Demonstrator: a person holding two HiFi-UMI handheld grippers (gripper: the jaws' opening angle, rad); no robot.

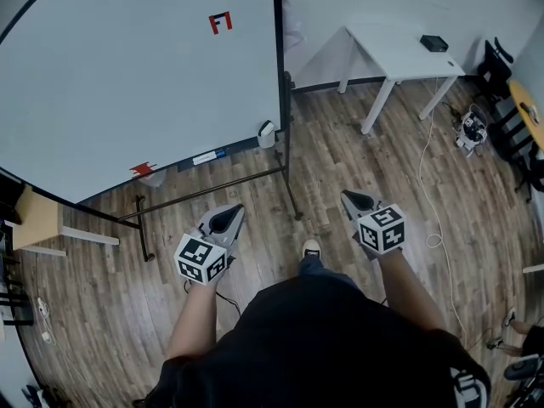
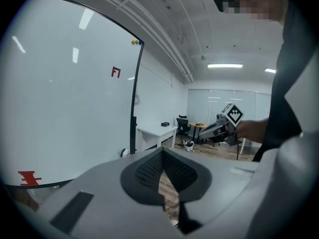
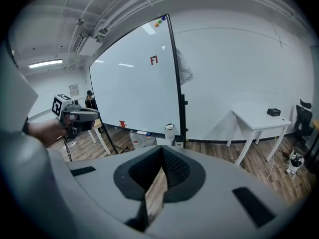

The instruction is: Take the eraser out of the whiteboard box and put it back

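The whiteboard box (image 1: 266, 133) hangs at the lower right corner of the whiteboard (image 1: 127, 75), just beside the stand's dark upright post. That puts it at upper centre in the head view, well apart from both tools. It lies up-frame from them and between their two lines.

The left tool (image 1: 228, 218) sits at lower left of centre and the right tool (image 1: 355, 201) at lower right. Sideways across the frame the left one is somewhat nearer to the box. In the right gripper view, though, the box appears almost straight above that tool's jaw line, so the right tool seems the better aimed.

The box stands upright, taller than wide, so I judge its mouth faces up and any reach must come from above. The eraser itself cannot be made out; presumably it sits inside the box.

Both tools are closed and empty. In each, the jaws meet at the tips and only wooden floor (image 1: 340, 160) shows through the slit.

Count: one whiteboard, one box, two tools, and one white table (image 1: 399, 49) at upper right.
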